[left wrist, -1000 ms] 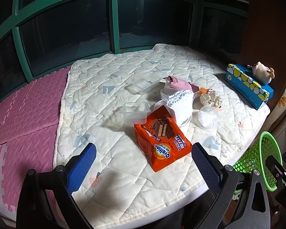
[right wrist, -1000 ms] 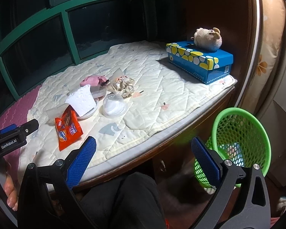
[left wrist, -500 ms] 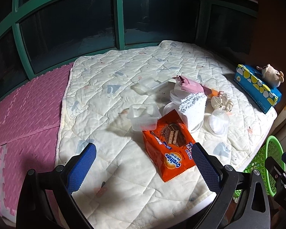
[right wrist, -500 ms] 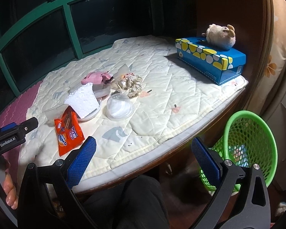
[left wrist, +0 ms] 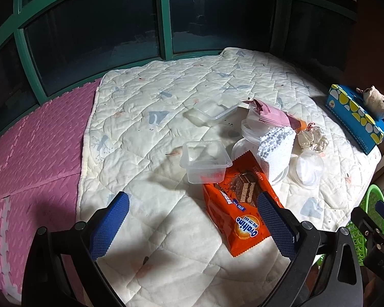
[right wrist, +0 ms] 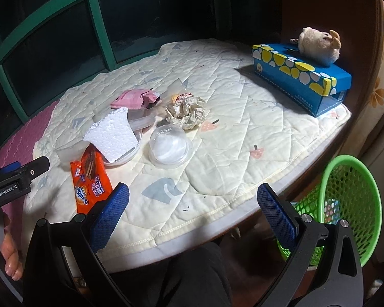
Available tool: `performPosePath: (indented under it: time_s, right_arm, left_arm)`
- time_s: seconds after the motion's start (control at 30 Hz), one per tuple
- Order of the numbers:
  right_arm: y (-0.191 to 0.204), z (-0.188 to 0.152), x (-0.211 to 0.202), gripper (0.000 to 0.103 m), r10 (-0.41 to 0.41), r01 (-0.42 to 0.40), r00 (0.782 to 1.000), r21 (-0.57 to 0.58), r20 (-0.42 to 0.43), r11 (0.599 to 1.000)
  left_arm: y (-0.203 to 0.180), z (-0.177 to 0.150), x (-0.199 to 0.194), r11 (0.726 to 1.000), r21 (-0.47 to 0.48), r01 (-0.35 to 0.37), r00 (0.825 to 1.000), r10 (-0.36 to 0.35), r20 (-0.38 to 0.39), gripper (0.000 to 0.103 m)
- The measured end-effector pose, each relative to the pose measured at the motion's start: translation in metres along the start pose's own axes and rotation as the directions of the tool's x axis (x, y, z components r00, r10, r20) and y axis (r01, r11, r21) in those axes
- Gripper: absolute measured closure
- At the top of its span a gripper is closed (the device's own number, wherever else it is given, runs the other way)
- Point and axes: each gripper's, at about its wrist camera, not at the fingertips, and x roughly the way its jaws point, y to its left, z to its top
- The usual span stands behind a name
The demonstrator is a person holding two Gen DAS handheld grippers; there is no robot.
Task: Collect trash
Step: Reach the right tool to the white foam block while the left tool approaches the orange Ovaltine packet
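Trash lies in a cluster on the cream quilt (left wrist: 166, 117): an orange Ovaltine wrapper (left wrist: 240, 204) (right wrist: 89, 179), a clear square tub (left wrist: 204, 161), a clear tray (left wrist: 215, 110), a white foam piece (left wrist: 276, 151) (right wrist: 112, 133), a pink packet (left wrist: 274, 115) (right wrist: 133, 99), crumpled paper (left wrist: 312, 138) (right wrist: 187, 111) and a clear dome lid (left wrist: 306, 166) (right wrist: 170, 145). My left gripper (left wrist: 192, 222) is open, empty, its right finger over the wrapper's edge. My right gripper (right wrist: 192, 217) is open and empty above the quilt's front edge. A green mesh basket (right wrist: 350, 199) (left wrist: 368, 204) sits below right.
A blue tissue box (right wrist: 299, 74) (left wrist: 355, 115) with a plush toy (right wrist: 317, 43) on it stands at the far right. Pink foam mat (left wrist: 33, 153) lies left of the quilt. Green-framed dark windows (left wrist: 163, 18) run behind. A person's hand (right wrist: 10, 253) holds the left tool.
Both grippers have moved forward and closer to the quilt; the trash looks nearer. The left gripper's right finger now overlaps the orange wrapper. Both stay open.
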Motion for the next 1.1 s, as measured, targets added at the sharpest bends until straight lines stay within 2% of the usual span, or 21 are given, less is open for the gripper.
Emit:
performPosePath:
  time_s: [0.27,0.6,0.9,1.1]
  right_arm:
    - [0.008,0.01,0.026,0.004,0.044,-0.044,0.998,-0.006,-0.037,0.999]
    - [0.035,0.024,0.044,0.004,0.118,-0.121,0.992,-0.085,-0.04,0.989]
    - [0.07,0.043,0.064,0.004,0.247,-0.25,0.968,-0.205,-0.039,0.946]
    - [0.093,0.051,0.082,0.005,0.268,-0.274,0.962,-0.292,-0.058,0.917]
  left_arm:
    - [0.0,0.014,0.012,1.0,0.008,-0.01,1.0,0.01,-0.011,0.006]
    - [0.015,0.026,0.026,0.999,-0.016,-0.035,0.999,0.034,-0.022,0.006]
    - [0.037,0.023,0.03,0.996,-0.053,-0.065,0.997,0.063,-0.041,0.006]
    - [0.049,0.011,0.031,0.995,-0.069,-0.072,0.995,0.067,-0.067,0.006]
